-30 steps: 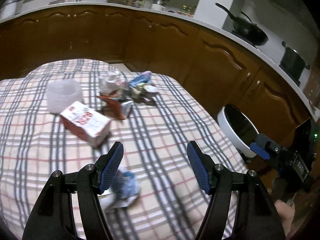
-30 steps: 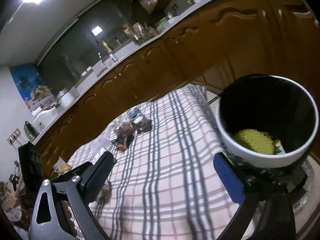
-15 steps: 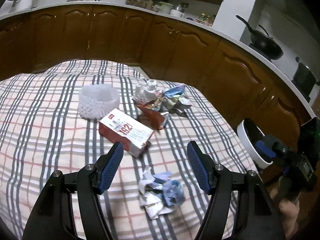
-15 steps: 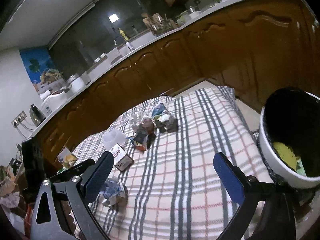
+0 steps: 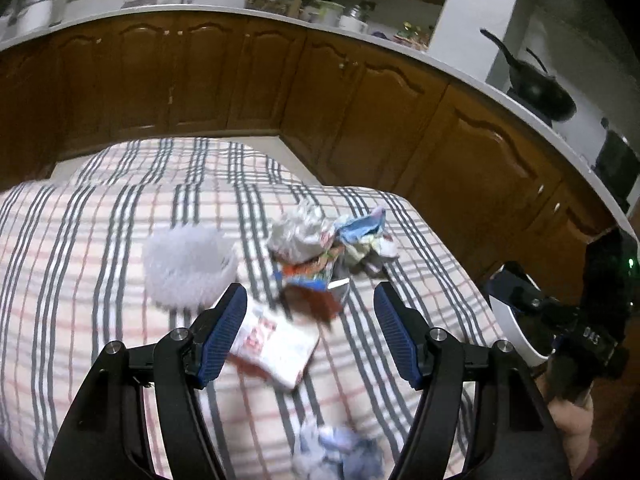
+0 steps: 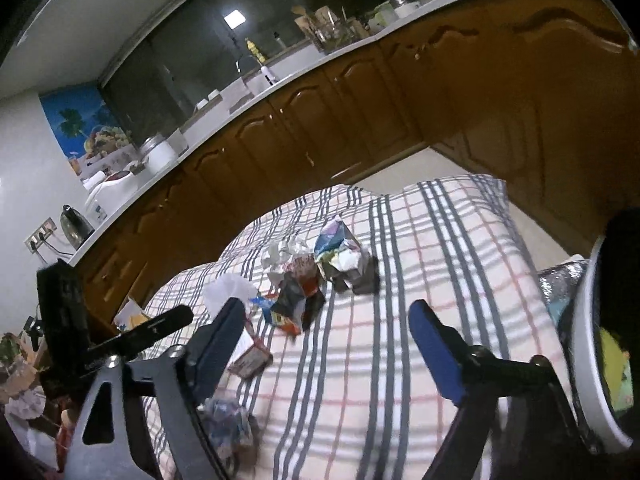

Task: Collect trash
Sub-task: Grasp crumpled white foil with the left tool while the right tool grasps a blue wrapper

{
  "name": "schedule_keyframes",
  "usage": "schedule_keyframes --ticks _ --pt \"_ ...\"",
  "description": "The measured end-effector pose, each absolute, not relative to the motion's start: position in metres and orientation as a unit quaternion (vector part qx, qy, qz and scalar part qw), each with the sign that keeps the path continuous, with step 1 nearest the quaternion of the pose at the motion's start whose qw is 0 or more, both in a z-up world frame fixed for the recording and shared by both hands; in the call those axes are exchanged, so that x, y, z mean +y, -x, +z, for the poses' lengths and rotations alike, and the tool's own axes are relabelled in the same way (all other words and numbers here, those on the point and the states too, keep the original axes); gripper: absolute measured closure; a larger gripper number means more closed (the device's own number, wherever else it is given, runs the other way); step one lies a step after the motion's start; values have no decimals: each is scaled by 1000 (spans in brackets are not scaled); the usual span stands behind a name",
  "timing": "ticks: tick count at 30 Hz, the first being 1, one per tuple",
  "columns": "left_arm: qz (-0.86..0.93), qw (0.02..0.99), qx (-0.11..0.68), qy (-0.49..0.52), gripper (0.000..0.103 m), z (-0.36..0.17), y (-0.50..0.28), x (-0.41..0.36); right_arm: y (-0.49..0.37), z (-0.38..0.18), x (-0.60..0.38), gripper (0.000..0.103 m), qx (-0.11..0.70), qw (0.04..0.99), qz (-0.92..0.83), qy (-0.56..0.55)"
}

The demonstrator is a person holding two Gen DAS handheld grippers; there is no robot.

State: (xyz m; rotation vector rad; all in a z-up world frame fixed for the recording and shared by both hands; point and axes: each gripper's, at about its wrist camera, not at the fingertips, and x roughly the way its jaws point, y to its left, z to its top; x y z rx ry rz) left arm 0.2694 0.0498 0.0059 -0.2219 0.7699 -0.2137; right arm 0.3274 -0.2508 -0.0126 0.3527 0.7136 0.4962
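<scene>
Now the left tongs (image 5: pixel 308 336) are hanging apart, empty, the box (image 5: pixel 276 346) lying slantwise right between them; right tongs (image 6: pixel 326 350) closing on nothing.

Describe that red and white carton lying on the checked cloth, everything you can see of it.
The red and white carton is a small flattish cardboard box, white on its broad face with red print, red along its sides. It lies flat on the checked tablecloth, slightly skewed, just in front of the wrapper pile and beside the white cup. It shows between the left gripper fingers, which do not touch it. Blur hides the lettering.
</scene>
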Motion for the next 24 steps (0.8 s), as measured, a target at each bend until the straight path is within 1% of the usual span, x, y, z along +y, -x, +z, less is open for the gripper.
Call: schedule_keyframes --ticks 5,9,11,12,14,15,16,17,18,19,22,23,24 --pt "-109 909 395 72 37 1 -313 34 -374 -25 -241 33 378 872 245 -191" --pt "-104 904 411 59 39 -9 -344 29 -410 -44 -236 38 409 853 244 -213" --pt "-104 899 422 56 45 -16 -358 27 -424 -53 -233 43 422 846 242 -220" --pt "-101 895 430 54 46 -22 -367 27 -429 -58 -232 44 427 842 242 -223" --pt "-100 890 441 56 57 -29 -377 26 -438 -66 -229 48 438 834 244 -231" --pt "-102 886 449 59 59 -35 -382 27 -441 -70 -227 50 443 831 246 -231" --pt "-103 883 453 61 66 -39 -385 26 -443 -74 -226 57 447 828 248 -231" --pt "-107 882 455 63 72 -41 -386 26 -444 -77 -224 68 451 826 249 -230" --pt "-110 882 454 63 76 -42 -387 25 -445 -79 -225 75 454 825 248 -229" --pt "-112 882 453 60 83 -43 -385 25 -443 -81 -226 82 453 826 246 -228" --pt "-112 889 443 44 87 -41 -379 23 -435 -80 -234 86 442 829 248 -236" --pt "-112 890 440 42 88 -39 -380 23 -434 -79 -237 93 440 829 249 -239" --pt "-112 892 437 42 88 -37 -378 23 -430 -77 -241 92 437 830 249 -242"
